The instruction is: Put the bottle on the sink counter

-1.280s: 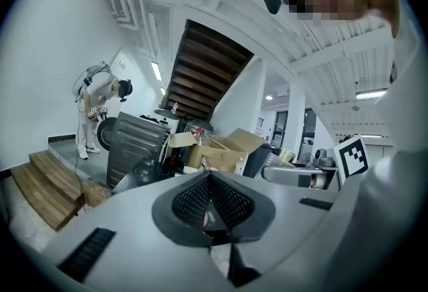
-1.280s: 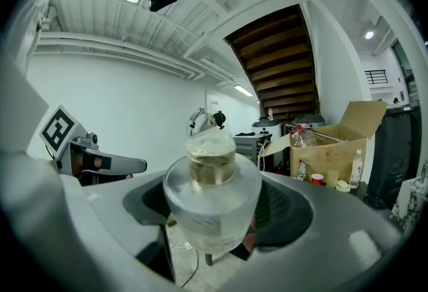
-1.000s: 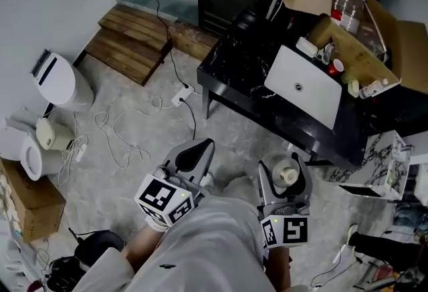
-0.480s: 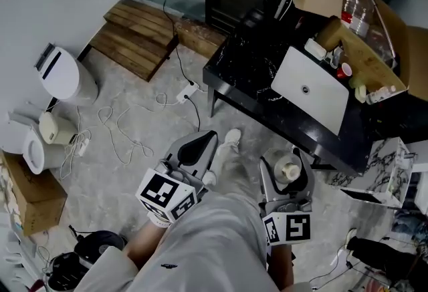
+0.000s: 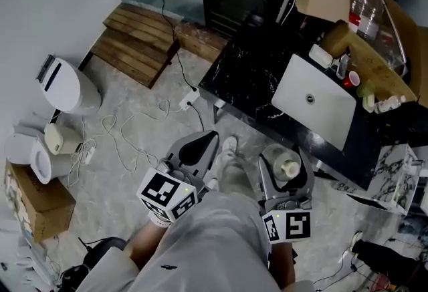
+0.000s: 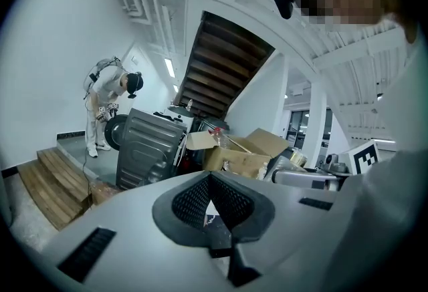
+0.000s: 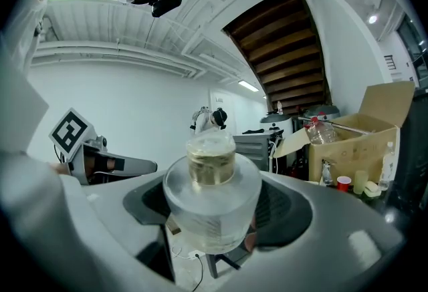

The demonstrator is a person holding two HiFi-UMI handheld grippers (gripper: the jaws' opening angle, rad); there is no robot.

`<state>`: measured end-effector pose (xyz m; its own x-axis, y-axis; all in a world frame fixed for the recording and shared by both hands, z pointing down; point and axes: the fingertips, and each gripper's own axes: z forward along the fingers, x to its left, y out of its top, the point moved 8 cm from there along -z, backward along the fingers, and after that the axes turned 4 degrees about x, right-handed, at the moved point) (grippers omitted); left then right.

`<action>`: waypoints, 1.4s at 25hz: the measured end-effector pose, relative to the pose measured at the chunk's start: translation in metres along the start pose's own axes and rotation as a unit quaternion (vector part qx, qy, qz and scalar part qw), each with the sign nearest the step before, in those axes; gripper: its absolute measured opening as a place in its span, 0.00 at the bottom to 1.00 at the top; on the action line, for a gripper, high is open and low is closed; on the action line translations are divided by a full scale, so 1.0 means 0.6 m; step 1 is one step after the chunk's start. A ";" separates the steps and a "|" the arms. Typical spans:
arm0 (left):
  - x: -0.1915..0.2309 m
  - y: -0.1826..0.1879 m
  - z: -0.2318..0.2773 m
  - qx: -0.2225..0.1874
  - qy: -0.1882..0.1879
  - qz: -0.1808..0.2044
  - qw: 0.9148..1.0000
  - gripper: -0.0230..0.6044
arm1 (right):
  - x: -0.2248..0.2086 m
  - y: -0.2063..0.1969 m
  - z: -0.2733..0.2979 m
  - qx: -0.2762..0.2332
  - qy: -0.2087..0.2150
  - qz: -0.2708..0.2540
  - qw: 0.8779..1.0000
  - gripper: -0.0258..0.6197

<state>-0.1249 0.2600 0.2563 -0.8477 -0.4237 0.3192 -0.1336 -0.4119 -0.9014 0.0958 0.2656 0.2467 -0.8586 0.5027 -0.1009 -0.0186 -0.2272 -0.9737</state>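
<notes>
**Asker:** What are you carrying, and in which tongs?

**Me:** I'm gripping the bottle (image 7: 211, 210) in my right tongs (image 5: 284, 165), with the two jaws pressing on its clear round body from either side. My left tongs (image 5: 200, 147) are clenched on nothing. I'm holding them out beside the right ones, and I judge they are just riding along as the spare.

**Asker:** Where is the bottle relative to the sink (image 5: 314, 100)?

**Me:** It is hanging on my side of the sink, short of the near edge of the dark surface (image 5: 247, 77) the sink is set in. It is over the floor (image 5: 134, 123) rather than over the surface, so nothing is set down yet.

**Asker:** Which way is it pointing?

**Me:** Its long axis is running up and down, with the cap (image 7: 211, 162) on top and the base below the jaws.

**Asker:** Why are you gripping it that way?

**Me:** I'm clamping the body and leaving the base free, I think so that it can go straight down onto the surface beside the sink without my turning it.
</notes>
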 end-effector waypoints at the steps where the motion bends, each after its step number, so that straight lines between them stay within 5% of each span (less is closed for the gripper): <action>1: 0.007 0.006 0.015 0.003 -0.001 0.001 1.000 0.05 | -0.009 0.004 0.014 -0.001 0.000 0.000 1.000 0.58; 19: 0.100 0.152 0.261 0.017 -0.008 0.023 1.000 0.05 | -0.187 0.081 0.249 -0.012 -0.012 0.009 1.000 0.58; 35: 0.132 0.189 0.374 0.020 0.004 0.028 0.999 0.05 | -0.269 0.106 0.368 -0.017 0.008 0.008 1.000 0.58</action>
<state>-0.0921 -0.0015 0.2454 -0.8574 -0.4402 0.2666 -0.0661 -0.4196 -0.9053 0.1200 -0.0145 0.2461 -0.8504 0.5124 -0.1192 0.0125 -0.2069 -0.9783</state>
